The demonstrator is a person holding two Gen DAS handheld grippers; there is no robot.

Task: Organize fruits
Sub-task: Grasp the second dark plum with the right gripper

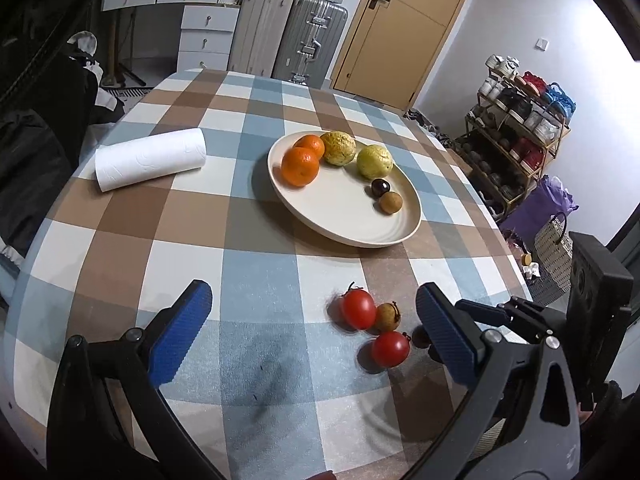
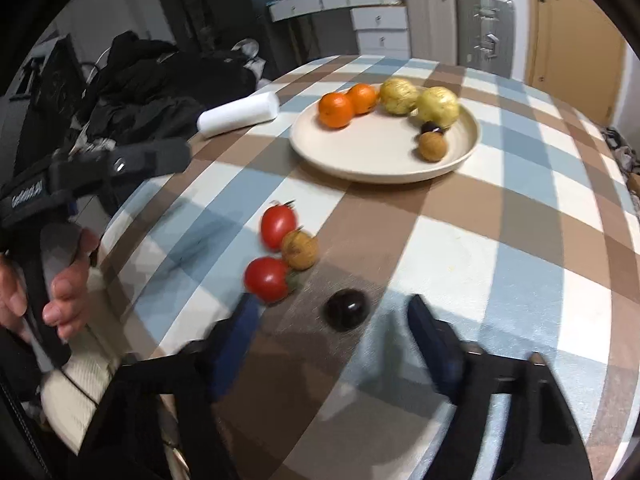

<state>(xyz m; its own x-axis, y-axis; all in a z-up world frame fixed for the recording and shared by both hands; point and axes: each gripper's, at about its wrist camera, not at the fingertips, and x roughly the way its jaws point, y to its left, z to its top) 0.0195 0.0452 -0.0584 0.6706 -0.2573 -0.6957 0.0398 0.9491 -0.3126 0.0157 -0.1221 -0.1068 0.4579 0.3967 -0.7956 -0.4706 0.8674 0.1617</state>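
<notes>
A cream plate (image 1: 352, 224) (image 2: 360, 160) holds two oranges (image 1: 301, 165), two yellow-green fruits (image 1: 374, 161), a dark round fruit (image 1: 380, 187) and a brown longan (image 1: 390, 202). Loose on the checked cloth lie two red tomatoes (image 1: 359, 309) (image 2: 277, 226), a brown longan (image 1: 387, 316) (image 2: 300, 249) and a dark fruit (image 2: 346, 309). My left gripper (image 1: 316, 332) is open and empty, with the loose fruits between its fingers near the right pad. My right gripper (image 2: 332, 340) is open, its fingers on either side of the dark fruit, just short of it.
A white paper towel roll (image 1: 151, 159) (image 2: 239, 114) lies left of the plate. Black clothing (image 2: 160, 88) is heaped past the table's left edge. Suitcases (image 1: 308, 40), drawers and a door stand behind; a shelf rack (image 1: 516, 136) is on the right.
</notes>
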